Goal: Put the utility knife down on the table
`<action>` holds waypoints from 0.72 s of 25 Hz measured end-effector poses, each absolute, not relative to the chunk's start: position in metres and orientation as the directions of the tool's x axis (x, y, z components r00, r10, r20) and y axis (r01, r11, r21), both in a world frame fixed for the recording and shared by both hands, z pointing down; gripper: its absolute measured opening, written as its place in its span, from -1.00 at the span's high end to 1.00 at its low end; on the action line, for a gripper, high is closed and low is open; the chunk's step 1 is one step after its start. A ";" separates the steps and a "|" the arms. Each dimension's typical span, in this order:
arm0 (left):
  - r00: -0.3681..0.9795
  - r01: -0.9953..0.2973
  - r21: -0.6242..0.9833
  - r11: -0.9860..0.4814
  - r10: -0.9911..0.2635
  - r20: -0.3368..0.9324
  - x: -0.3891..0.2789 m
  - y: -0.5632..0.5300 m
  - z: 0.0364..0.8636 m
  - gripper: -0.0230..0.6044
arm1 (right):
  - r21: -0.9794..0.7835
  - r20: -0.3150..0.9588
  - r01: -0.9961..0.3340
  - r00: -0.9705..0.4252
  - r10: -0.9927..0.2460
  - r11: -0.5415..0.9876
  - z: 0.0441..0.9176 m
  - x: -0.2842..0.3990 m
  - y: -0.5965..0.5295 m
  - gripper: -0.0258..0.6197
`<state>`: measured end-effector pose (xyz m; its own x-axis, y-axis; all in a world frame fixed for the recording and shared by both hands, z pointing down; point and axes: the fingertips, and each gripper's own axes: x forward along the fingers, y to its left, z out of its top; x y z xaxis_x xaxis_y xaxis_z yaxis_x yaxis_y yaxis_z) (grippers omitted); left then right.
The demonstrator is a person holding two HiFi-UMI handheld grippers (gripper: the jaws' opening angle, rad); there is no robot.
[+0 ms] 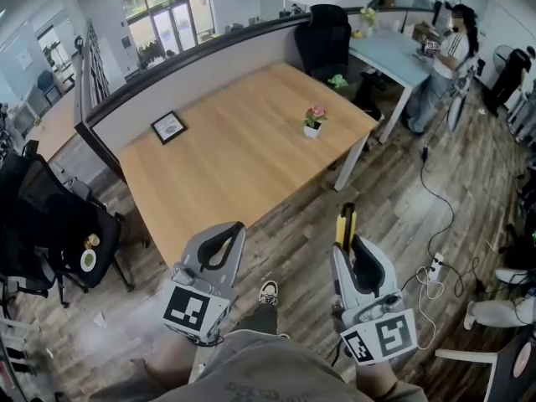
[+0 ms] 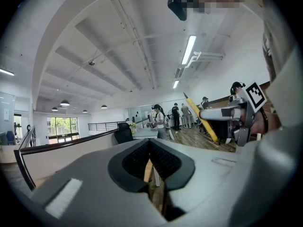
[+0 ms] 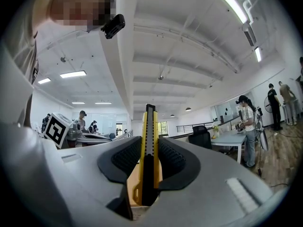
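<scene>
A yellow and black utility knife (image 1: pixel 345 223) stands between the jaws of my right gripper (image 1: pixel 347 245), which is shut on it, and its tip sticks out ahead of them. In the right gripper view the utility knife (image 3: pixel 149 141) is upright between the black pads of the right gripper (image 3: pixel 150 148). My left gripper (image 1: pixel 236 229) is shut with nothing in it; its pads meet in the left gripper view (image 2: pixel 149 143). Both grippers hang over the wooden floor, short of the near edge of the light wooden table (image 1: pixel 243 153).
On the table are a small framed picture (image 1: pixel 168 126) and a white pot with pink flowers (image 1: pixel 314 121). Black chairs (image 1: pixel 50 224) stand to the left, an office chair (image 1: pixel 322 36) behind. A person (image 1: pixel 444 57) stands at a far desk. Cables (image 1: pixel 435 266) lie on the floor to the right.
</scene>
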<state>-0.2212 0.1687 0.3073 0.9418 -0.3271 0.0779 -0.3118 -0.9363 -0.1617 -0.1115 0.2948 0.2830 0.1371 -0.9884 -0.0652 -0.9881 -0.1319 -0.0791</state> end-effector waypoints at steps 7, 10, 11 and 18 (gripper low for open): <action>0.935 -0.316 -0.124 -0.941 -0.331 0.127 -0.178 0.090 0.303 0.92 | -0.080 -0.041 -0.984 0.163 -0.986 -0.159 0.276 -0.066 0.218 0.54; 0.941 -0.302 -0.122 -0.946 -0.316 0.121 -0.162 0.058 0.302 0.92 | -0.057 -0.047 -0.979 0.197 -0.979 -0.194 0.272 -0.046 0.186 0.54; 0.942 -0.299 -0.123 -0.946 -0.313 0.119 -0.158 0.048 0.302 0.92 | -0.046 -0.049 -0.978 0.206 -0.977 -0.204 0.271 -0.039 0.176 0.54; 0.945 -0.299 -0.114 -0.948 -0.311 0.105 -0.131 -0.016 0.305 0.92 | -0.014 -0.044 -0.973 0.231 -0.972 -0.230 0.267 -0.009 0.114 0.54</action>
